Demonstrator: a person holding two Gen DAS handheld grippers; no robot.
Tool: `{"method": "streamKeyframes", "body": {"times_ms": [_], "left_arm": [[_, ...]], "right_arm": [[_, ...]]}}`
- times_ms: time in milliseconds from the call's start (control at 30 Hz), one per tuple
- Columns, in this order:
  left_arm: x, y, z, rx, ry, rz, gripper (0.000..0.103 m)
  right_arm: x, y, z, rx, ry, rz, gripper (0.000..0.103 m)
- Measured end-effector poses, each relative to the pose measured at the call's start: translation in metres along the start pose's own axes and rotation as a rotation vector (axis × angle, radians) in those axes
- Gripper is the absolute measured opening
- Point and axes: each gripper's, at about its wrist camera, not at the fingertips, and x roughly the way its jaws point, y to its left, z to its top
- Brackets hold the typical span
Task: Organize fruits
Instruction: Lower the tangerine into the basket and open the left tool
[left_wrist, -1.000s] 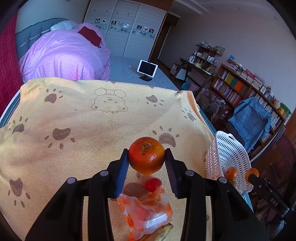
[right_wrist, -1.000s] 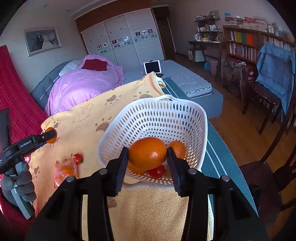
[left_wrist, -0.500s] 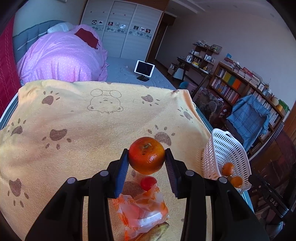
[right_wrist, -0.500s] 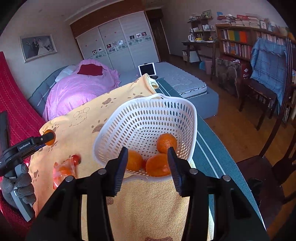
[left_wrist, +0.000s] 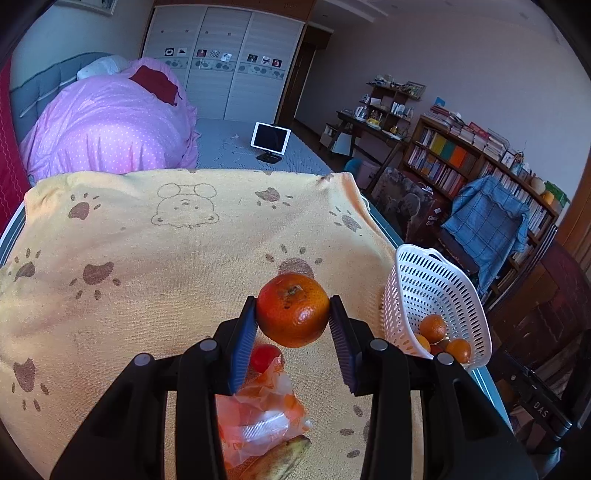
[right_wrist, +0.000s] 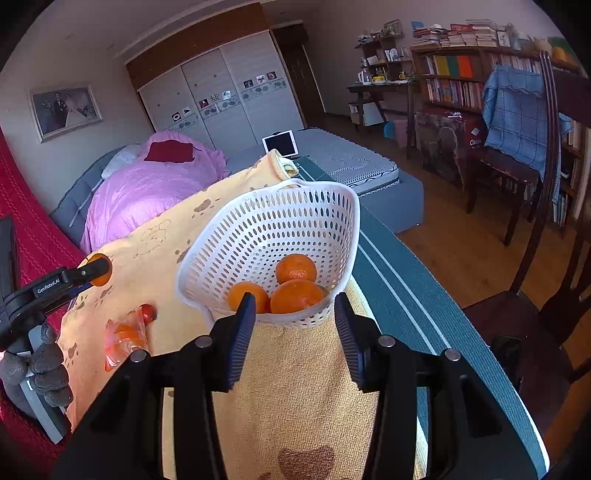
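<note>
My left gripper (left_wrist: 293, 314) is shut on an orange tangerine (left_wrist: 292, 309) and holds it above the yellow paw-print towel (left_wrist: 155, 258). It also shows at the left of the right wrist view (right_wrist: 96, 270). My right gripper (right_wrist: 294, 325) is open and empty, just in front of the white perforated basket (right_wrist: 258, 229). The basket (left_wrist: 424, 280) holds three tangerines (right_wrist: 296, 296) and something red under them. Below my left gripper lie a small red tomato (left_wrist: 263, 357), an orange plastic bag (left_wrist: 258, 417) and a banana (left_wrist: 280, 458).
The towel covers a table with a teal striped edge (right_wrist: 399, 288). A dark wooden chair (right_wrist: 535, 295) stands to the right. Behind the table is a bed with a pink duvet (left_wrist: 107, 125) and a tablet (left_wrist: 270, 137). Bookshelves line the right wall.
My right gripper opened and let its tangerine drop into the basket, then drew back a little. My left gripper kept its tangerine and shifted slightly toward the basket.
</note>
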Motion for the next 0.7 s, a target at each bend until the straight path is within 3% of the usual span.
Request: {"method": "streamKeyframes", "body": {"times_ms": [400,700], "left_arm": [[0.005,-0.065,-0.001,0.1,0.016,-0.056,0.04],[0.034,-0.112,0.0,0.176,0.052,-0.094,0.04]], "right_arm": [[-0.008,-0.007,-0.02,0.013,-0.016,0.011,0.046],[-0.003,-0.006,-0.028,0.006,-0.003,0.037,0.046]]}}
